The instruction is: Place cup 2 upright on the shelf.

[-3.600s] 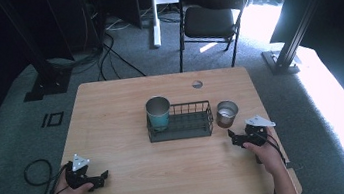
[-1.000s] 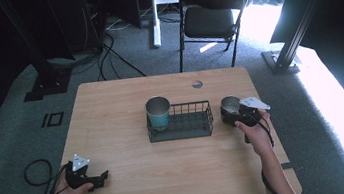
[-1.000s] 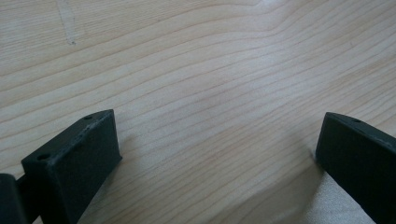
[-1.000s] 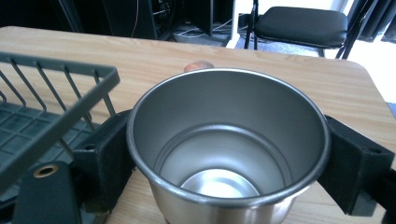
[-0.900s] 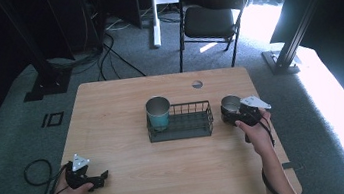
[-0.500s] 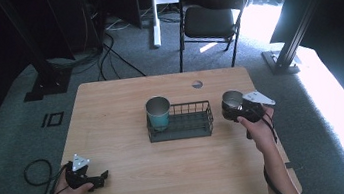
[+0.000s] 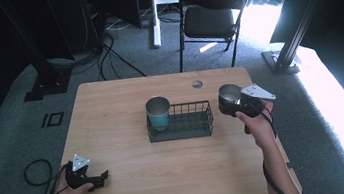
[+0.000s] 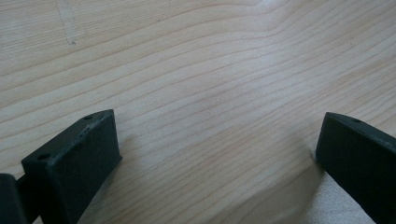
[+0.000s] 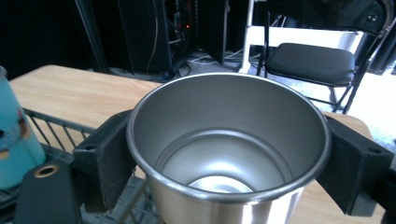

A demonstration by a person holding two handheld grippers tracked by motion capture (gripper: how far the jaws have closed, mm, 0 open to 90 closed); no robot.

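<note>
Dark studio floor with cables surrounds a light wooden table (image 7: 123, 123), and a black folding chair (image 7: 212, 16) stands beyond it. From above, a black wire basket (image 7: 181, 123) sits mid-table holding a teal cup (image 7: 158, 113) at its left end; the right gripper (image 7: 234, 104) holds a steel cup (image 7: 229, 94) just right of the basket, while the left gripper (image 7: 92, 178) rests near the table's front left corner. Looking along the left gripper, its jaws are spread wide over bare wood. Looking along the right gripper, both jaws clamp the upright steel cup's wall.

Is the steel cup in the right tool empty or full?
Empty: the right gripper view looks into the steel cup and shows its bare shiny bottom, nothing inside.
</note>
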